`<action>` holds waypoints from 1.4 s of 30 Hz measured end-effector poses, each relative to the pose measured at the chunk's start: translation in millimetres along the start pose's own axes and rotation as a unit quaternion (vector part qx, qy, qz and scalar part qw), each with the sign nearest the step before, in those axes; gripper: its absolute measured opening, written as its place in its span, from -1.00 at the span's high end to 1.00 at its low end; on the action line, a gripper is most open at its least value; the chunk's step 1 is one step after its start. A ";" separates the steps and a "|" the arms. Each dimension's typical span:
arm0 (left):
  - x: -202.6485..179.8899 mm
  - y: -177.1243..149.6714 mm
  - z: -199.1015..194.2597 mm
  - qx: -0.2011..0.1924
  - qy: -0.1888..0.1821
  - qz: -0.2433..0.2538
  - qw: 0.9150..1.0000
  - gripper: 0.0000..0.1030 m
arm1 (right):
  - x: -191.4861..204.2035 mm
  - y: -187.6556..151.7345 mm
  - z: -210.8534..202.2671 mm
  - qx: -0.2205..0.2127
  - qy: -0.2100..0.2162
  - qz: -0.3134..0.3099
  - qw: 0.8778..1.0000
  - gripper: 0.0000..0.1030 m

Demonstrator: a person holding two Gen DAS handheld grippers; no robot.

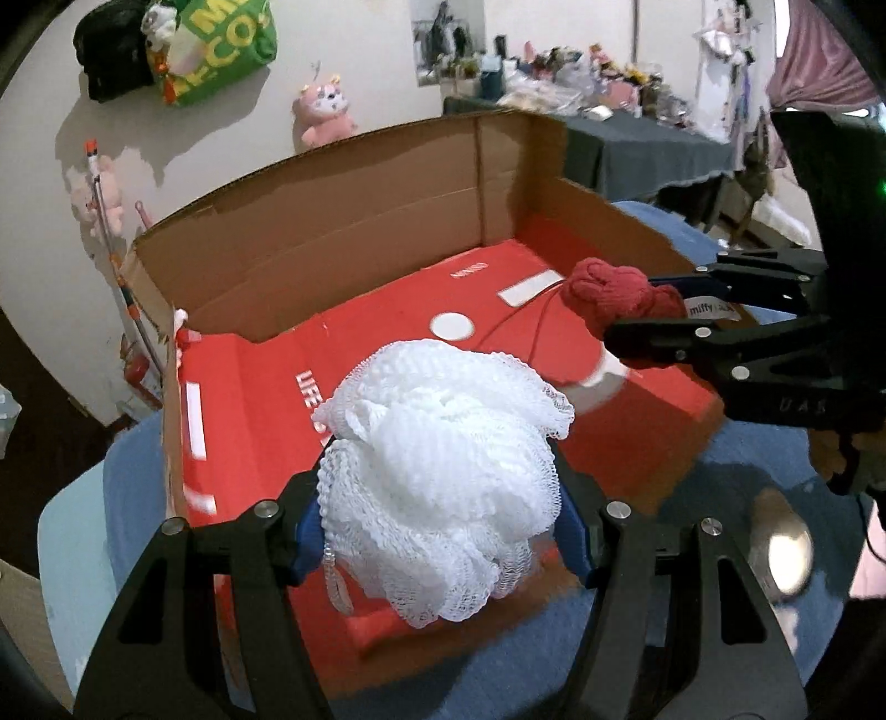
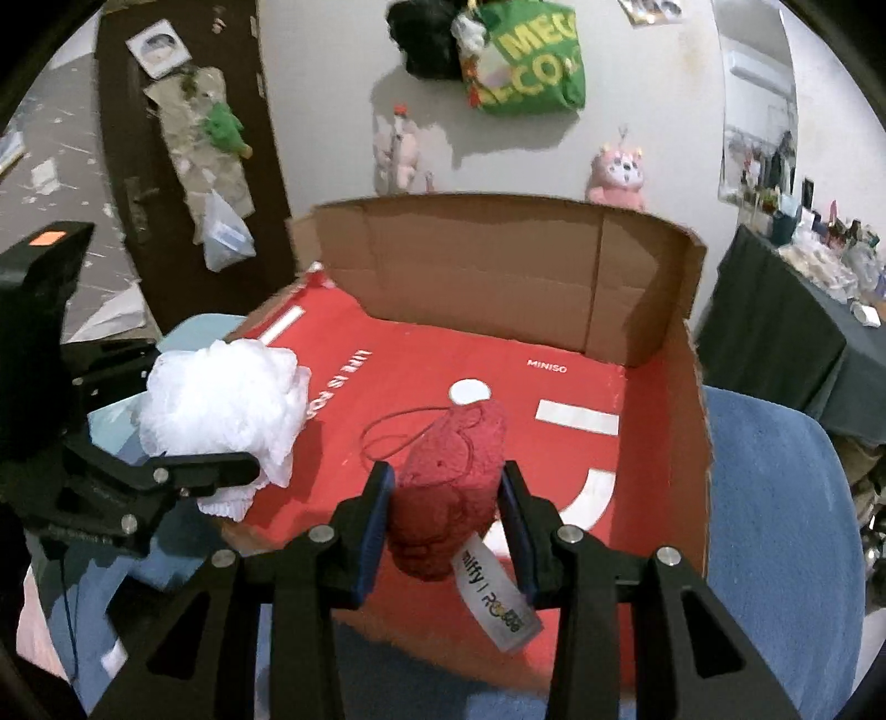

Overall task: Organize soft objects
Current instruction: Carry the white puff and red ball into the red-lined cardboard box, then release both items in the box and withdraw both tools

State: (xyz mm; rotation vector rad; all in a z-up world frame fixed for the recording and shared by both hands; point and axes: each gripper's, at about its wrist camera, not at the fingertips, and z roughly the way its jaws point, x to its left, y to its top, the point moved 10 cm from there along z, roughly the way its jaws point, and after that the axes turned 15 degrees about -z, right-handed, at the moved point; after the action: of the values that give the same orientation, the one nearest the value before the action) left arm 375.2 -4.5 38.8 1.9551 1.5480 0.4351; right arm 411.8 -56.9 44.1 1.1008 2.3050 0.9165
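Observation:
My left gripper [image 1: 443,531] is shut on a white mesh bath pouf [image 1: 443,471] and holds it over the near edge of the open cardboard box [image 1: 332,221] with the red floor. My right gripper [image 2: 443,520] is shut on a red knitted toy [image 2: 448,487] with a red loop cord and a white "miffy" tag [image 2: 498,598], held over the box's near right part. The right gripper [image 1: 653,310] with the red toy [image 1: 614,293] shows at the right in the left wrist view. The left gripper [image 2: 221,476] with the pouf [image 2: 221,404] shows at the left in the right wrist view.
The box [image 2: 498,266] sits on a blue cloth [image 2: 775,526]. Pink plush toys [image 1: 324,113] and a green bag [image 1: 221,44] hang on the wall behind. A dark-clothed table [image 1: 637,149] with clutter stands at the back right. A dark door [image 2: 183,166] is at the left.

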 end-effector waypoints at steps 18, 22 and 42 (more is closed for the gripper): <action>45.2 57.5 105.7 0.068 0.066 -0.058 0.994 -0.24 | -81.3 24.1 117.1 0.145 -0.046 0.081 0.985 0.21; 57.7 61.1 113.3 0.070 0.070 -0.084 0.991 -0.28 | -90.0 21.9 124.8 0.156 -0.049 0.088 0.983 0.21; 48.4 70.7 115.2 0.047 0.073 -0.067 0.994 -0.56 | -91.7 13.3 124.8 0.179 -0.061 0.070 0.979 -0.18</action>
State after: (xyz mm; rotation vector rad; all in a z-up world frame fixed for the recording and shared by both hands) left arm 510.0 3.0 -9.9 1.9102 1.8092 0.4658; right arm 549.9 -76.4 -24.4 1.4371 2.3696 0.4710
